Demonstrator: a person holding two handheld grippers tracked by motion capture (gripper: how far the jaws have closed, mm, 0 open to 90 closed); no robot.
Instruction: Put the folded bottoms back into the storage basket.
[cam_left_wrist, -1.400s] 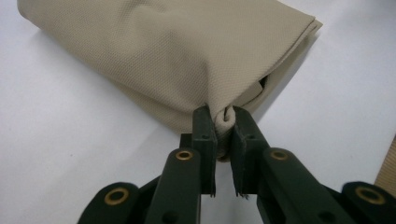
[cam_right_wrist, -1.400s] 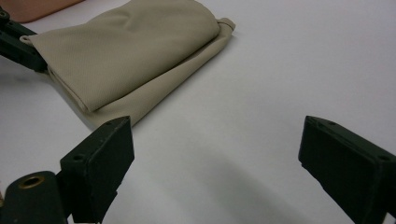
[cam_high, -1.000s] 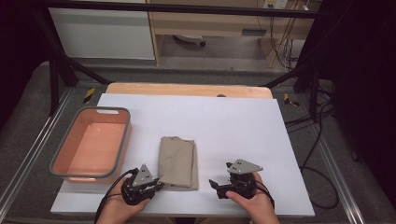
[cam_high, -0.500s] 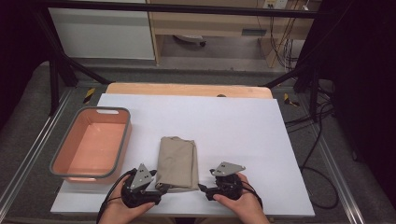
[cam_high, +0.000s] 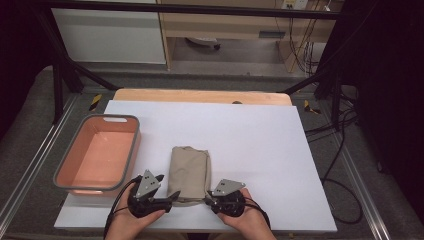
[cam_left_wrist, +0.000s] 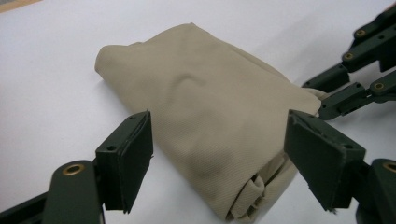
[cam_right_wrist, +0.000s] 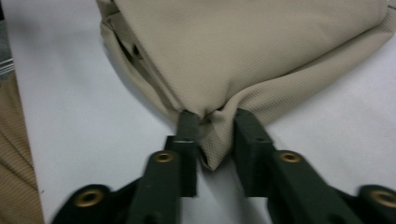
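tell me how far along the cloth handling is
Done: the folded beige cloth lies flat on the white table beside the salmon-pink plastic bin. In hand: the right gripper has just been closing its jaws and pinches a near corner; the left gripper has just been opening, its jaws wide on either side of the other near corner, not gripping. Left: the left grip, and probably lifting.

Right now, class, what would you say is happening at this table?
A person works a folded beige cloth on a white table with two handheld grippers. The right gripper has just been closing and pinches a near corner of the cloth. The left gripper has just been opening; its fingers stand apart around the cloth's other near corner. A pink bin waits alongside.
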